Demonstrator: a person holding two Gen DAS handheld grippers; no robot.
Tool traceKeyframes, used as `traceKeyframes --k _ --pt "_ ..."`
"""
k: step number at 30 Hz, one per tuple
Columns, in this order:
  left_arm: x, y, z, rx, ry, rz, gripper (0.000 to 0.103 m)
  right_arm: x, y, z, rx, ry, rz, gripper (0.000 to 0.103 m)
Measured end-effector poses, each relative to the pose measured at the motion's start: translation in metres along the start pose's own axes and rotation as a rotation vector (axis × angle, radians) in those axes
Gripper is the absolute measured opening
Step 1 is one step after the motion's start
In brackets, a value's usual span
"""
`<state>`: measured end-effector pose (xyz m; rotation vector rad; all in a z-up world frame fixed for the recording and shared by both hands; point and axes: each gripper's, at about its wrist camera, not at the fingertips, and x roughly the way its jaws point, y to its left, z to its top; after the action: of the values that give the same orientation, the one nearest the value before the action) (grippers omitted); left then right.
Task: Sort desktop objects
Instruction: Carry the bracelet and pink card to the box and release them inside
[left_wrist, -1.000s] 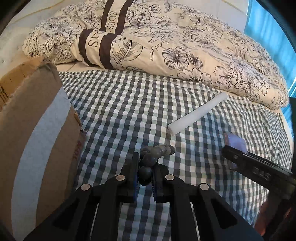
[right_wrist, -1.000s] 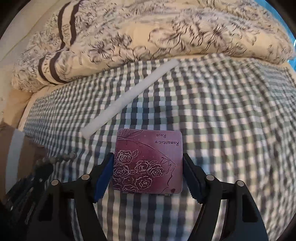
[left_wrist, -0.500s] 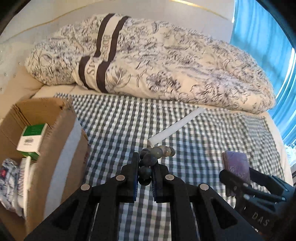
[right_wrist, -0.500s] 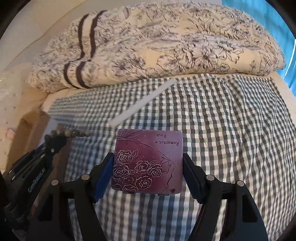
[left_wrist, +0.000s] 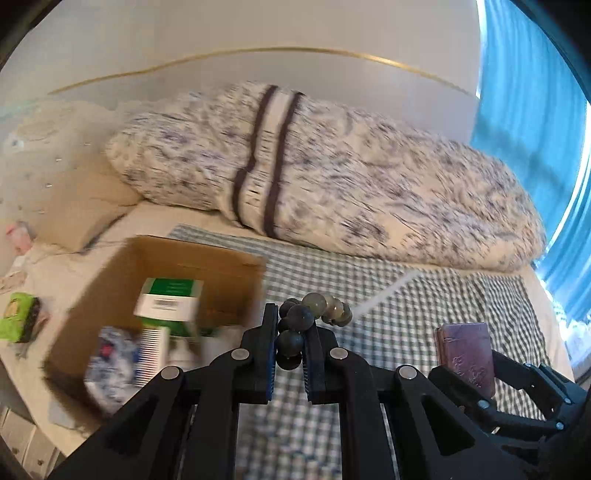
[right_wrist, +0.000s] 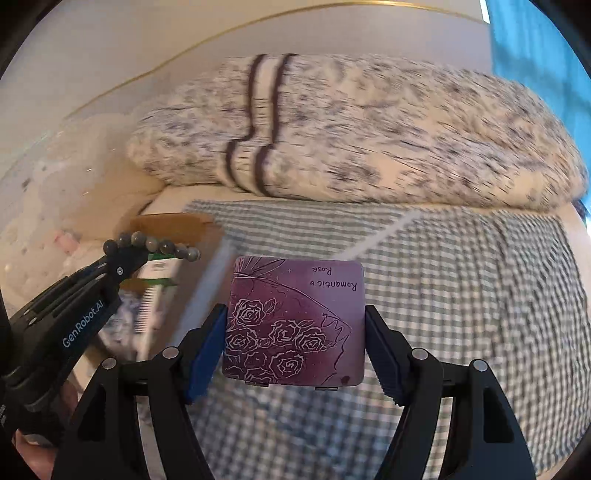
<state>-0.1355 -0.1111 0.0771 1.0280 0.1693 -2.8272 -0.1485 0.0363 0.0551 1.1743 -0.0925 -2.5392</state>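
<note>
Checked bedsheet (left_wrist: 424, 295) now sits lower in both views than a second ago, with the headboard wall exposed. Cardboard box (left_wrist: 207, 258), at the sheet's left edge, now shows its interior: a green-white carton (left_wrist: 170, 299). Right gripper (right_wrist: 295, 343) clamps the purple rose-printed case (right_wrist: 295, 317) above the sheet. Left gripper (left_wrist: 290, 332) pinches the bead bracelet (left_wrist: 314, 314) beside the box.

Both grippers raised side by side, each with its jaws closed on a load

The left gripper (left_wrist: 290, 341) has its jaws pressed nearly together on a bead bracelet (left_wrist: 314, 314), which sticks out past the tips. The right gripper (right_wrist: 295, 347), just beside it on the right, holds its jaws wide apart against the two side edges of a flat purple case (right_wrist: 295, 321). A bit of hand (right_wrist: 33, 458) shows under the left gripper.
</note>
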Motion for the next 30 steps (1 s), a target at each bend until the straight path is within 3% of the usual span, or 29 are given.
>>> traceKeyframes --k 9,13,17,19,20,21,23,30 --pt "-0.003 0.110 -0.009 -0.109 0.029 0.101 0.011 0.057 0.105 -0.001 -0.128 0.078 0.113 0.071" --pt "0.021 0.150 -0.022 -0.158 0.087 0.120 0.011 0.087 0.129 -0.006 -0.182 0.114 0.109 0.071" --pt "0.045 0.164 -0.032 -0.157 0.138 0.130 0.014 0.105 0.127 -0.001 -0.166 0.098 0.129 0.072" --pt "0.056 0.169 -0.035 -0.162 0.162 0.133 0.041 0.106 0.122 0.004 -0.143 0.058 0.108 0.074" --pt "0.059 0.171 -0.036 -0.168 0.167 0.141 0.081 0.105 0.117 0.006 -0.127 0.041 0.104 0.077" --pt "0.060 0.172 -0.037 -0.173 0.156 0.161 0.095 0.105 0.112 0.010 -0.112 0.034 0.103 0.078" --pt "0.059 0.172 -0.036 -0.182 0.113 0.164 0.096 0.103 0.104 0.014 -0.091 0.026 0.107 0.078" --pt "0.063 0.146 -0.029 -0.149 0.122 0.141 0.096 0.079 0.047 0.021 0.021 -0.028 0.078 0.078"
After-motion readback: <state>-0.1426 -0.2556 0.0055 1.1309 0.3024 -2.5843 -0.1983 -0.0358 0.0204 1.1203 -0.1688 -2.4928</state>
